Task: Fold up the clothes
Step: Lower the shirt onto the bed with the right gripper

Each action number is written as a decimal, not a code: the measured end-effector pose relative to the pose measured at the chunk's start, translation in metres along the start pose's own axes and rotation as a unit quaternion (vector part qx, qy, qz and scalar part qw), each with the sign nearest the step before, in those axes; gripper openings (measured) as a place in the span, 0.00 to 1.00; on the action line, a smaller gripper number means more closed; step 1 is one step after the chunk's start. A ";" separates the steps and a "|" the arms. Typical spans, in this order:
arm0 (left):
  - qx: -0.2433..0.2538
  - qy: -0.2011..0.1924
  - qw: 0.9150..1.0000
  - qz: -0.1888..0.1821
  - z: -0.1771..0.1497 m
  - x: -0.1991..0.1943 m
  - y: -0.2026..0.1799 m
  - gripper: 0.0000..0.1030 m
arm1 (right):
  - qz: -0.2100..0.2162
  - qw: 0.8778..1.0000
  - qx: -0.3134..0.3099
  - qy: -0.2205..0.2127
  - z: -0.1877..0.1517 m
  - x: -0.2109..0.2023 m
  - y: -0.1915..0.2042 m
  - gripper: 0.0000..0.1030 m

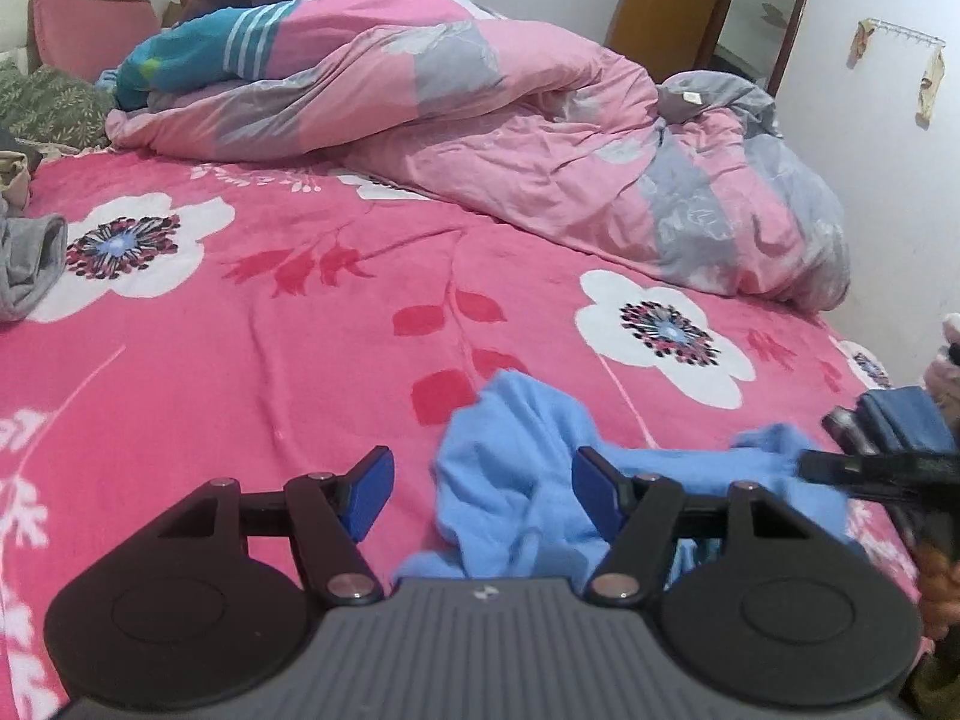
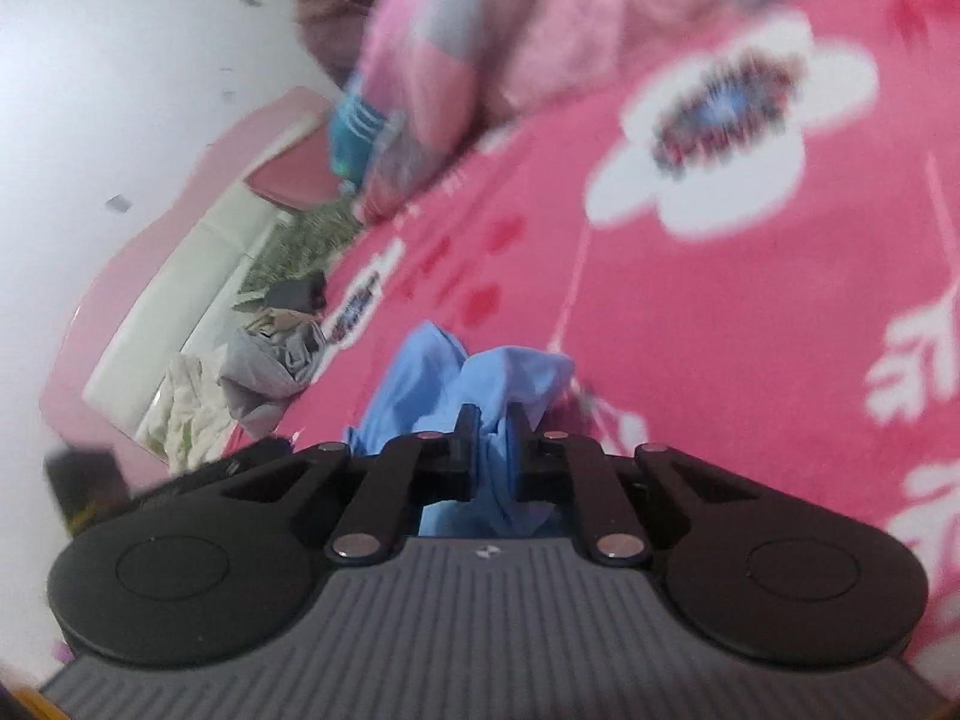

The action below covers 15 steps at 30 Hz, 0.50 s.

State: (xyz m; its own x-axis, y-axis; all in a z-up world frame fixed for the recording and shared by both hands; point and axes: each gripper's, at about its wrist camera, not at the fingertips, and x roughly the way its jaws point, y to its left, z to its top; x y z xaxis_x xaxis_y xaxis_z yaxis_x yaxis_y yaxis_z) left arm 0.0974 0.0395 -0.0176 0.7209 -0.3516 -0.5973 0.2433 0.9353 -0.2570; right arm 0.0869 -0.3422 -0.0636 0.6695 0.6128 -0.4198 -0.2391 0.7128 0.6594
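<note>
A light blue garment (image 1: 528, 480) lies crumpled on the pink flowered bed sheet (image 1: 270, 312), near the front edge of the bed. My left gripper (image 1: 483, 489) is open, its blue-padded fingers spread wide; the right finger (image 1: 594, 486) rests over the cloth and the left one hangs over bare sheet. At the right edge of the left wrist view my right gripper (image 1: 870, 456) reaches into the garment. The right wrist view is tilted and blurred: there my right gripper (image 2: 489, 450) is shut on a bunch of the blue garment (image 2: 462, 372).
A rumpled pink and grey duvet (image 1: 480, 114) fills the back of the bed. A grey garment (image 1: 30, 264) and other clothes lie at the left edge, beside pillows (image 1: 84, 24). A white wall (image 1: 900, 180) bounds the right side.
</note>
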 end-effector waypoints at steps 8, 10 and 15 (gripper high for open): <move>0.037 0.045 0.998 -0.034 0.014 0.041 0.001 0.66 | -0.096 0.987 -0.125 -0.020 -0.013 -0.015 0.016 0.07; 0.049 0.066 0.996 -0.043 0.017 0.054 -0.001 0.67 | -0.101 0.987 -0.126 -0.014 -0.011 -0.009 0.013 0.09; 0.080 0.117 0.988 -0.066 0.026 0.089 -0.004 0.71 | -0.111 0.986 -0.122 -0.003 -0.010 -0.003 0.006 0.12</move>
State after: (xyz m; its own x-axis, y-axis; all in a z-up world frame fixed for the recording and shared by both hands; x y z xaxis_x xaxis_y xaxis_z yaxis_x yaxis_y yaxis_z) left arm 0.1775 0.0056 -0.0498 0.5108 -0.4532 -0.7305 0.4381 0.8684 -0.2325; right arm 0.0767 -0.3365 -0.0644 0.7281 0.4306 -0.5333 -0.2472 0.8906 0.3817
